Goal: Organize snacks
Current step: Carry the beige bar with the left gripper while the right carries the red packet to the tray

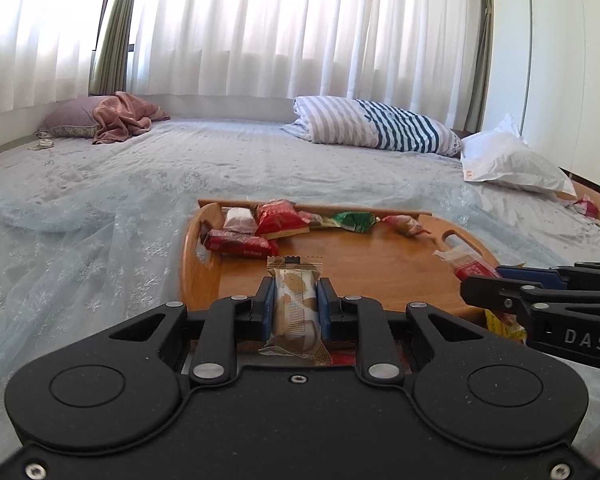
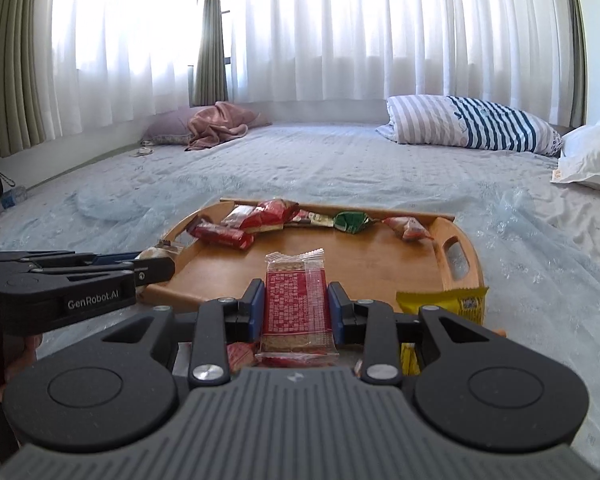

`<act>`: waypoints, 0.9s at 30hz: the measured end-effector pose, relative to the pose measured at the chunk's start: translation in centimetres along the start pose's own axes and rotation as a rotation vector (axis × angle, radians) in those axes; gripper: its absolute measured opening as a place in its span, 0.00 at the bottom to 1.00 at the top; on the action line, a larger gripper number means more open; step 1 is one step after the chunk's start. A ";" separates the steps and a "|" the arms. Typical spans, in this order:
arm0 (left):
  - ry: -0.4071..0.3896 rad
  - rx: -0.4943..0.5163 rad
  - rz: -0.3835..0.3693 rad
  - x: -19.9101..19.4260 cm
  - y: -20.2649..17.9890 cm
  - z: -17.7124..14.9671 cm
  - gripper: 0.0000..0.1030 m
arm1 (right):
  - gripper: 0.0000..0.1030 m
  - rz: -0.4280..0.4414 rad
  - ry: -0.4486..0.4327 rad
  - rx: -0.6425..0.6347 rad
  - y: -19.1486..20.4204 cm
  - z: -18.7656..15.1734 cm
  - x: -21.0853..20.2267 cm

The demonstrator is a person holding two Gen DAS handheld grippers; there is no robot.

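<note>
A wooden tray (image 1: 372, 264) (image 2: 360, 256) lies on the bed with several wrapped snacks along its far side. My left gripper (image 1: 295, 286) is shut on a white and brown snack bar (image 1: 296, 304), held over the tray's near edge. My right gripper (image 2: 295, 290) is shut on a red and clear snack packet (image 2: 296, 308), also at the tray's near edge. In the left wrist view the right gripper (image 1: 484, 280) comes in from the right with its packet (image 1: 466, 264). In the right wrist view the left gripper (image 2: 156, 268) comes in from the left.
A yellow snack bag (image 2: 452, 300) lies near the tray's near right corner. More red packets (image 2: 240, 354) lie under my right gripper. A striped pillow (image 1: 372, 124), a white pillow (image 1: 508, 160) and a pink blanket (image 1: 124, 116) lie far back on the bed.
</note>
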State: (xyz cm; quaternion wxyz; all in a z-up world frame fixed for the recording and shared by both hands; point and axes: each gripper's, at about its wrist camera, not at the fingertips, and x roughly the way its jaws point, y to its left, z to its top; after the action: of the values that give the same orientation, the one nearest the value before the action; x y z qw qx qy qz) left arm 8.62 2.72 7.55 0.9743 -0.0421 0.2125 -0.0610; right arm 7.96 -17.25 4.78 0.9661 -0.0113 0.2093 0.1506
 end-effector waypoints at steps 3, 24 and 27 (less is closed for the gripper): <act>-0.007 0.008 -0.017 0.8 -0.5 0.5 0.20 | 0.37 -0.024 -0.008 -0.017 -0.1 0.6 0.7; -0.003 0.017 -0.041 6.1 -0.5 2.2 0.20 | 0.37 0.010 0.026 0.013 -2.3 2.6 4.6; -0.012 0.033 -0.038 6.6 -0.6 2.5 0.20 | 0.37 0.010 0.029 0.008 -2.3 2.8 5.1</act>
State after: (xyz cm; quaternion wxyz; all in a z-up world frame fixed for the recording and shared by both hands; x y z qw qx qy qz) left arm 15.52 1.40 7.17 0.9748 -0.0305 0.2049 -0.0828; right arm 14.16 -17.74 5.21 0.9622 -0.0086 0.2241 0.1545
